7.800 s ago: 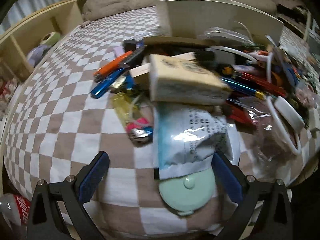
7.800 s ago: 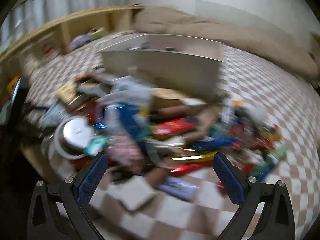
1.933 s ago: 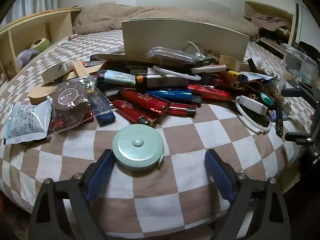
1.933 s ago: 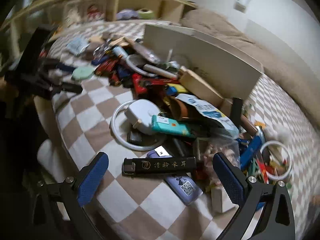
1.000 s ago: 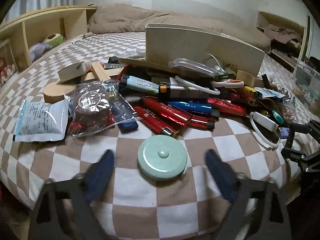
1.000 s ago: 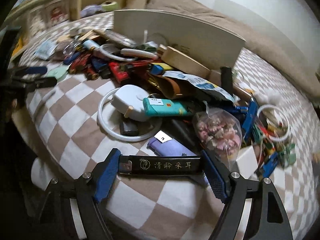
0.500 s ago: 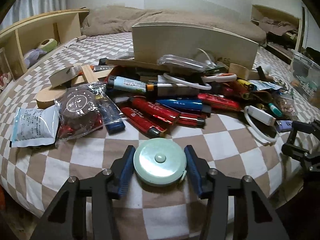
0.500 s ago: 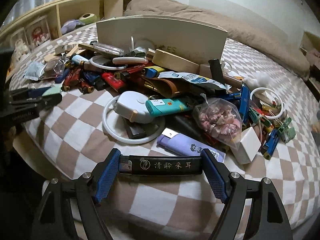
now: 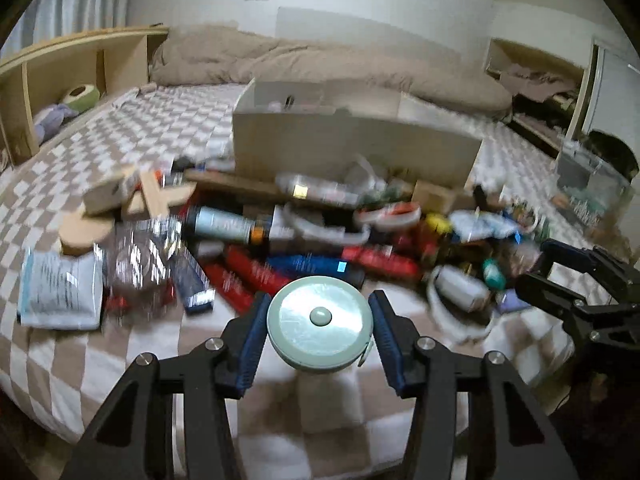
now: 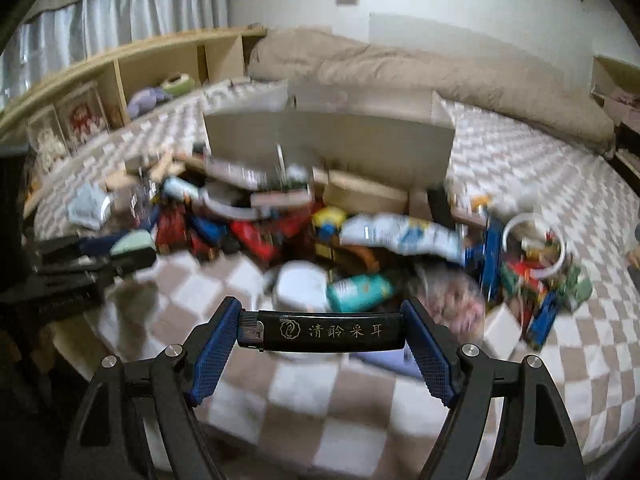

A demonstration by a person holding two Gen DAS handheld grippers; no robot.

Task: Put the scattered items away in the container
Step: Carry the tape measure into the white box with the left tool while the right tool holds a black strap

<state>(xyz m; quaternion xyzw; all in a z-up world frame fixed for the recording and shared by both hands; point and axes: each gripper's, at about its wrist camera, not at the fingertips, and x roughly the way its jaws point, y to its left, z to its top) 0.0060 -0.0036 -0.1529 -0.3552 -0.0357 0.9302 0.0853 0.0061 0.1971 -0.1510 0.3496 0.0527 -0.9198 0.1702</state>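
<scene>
Left wrist view shows the left claw [image 9: 318, 326] gripping the round green case [image 9: 320, 322], which may slip from its smooth curved rim before reaching the container [image 9: 352, 148].

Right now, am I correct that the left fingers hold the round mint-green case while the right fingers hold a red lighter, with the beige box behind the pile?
Not quite: the right gripper holds a black lighter with gold characters, not a red one, as the right wrist view shows. The left gripper does hold the round mint-green case, and the beige box stands behind the pile.
</scene>
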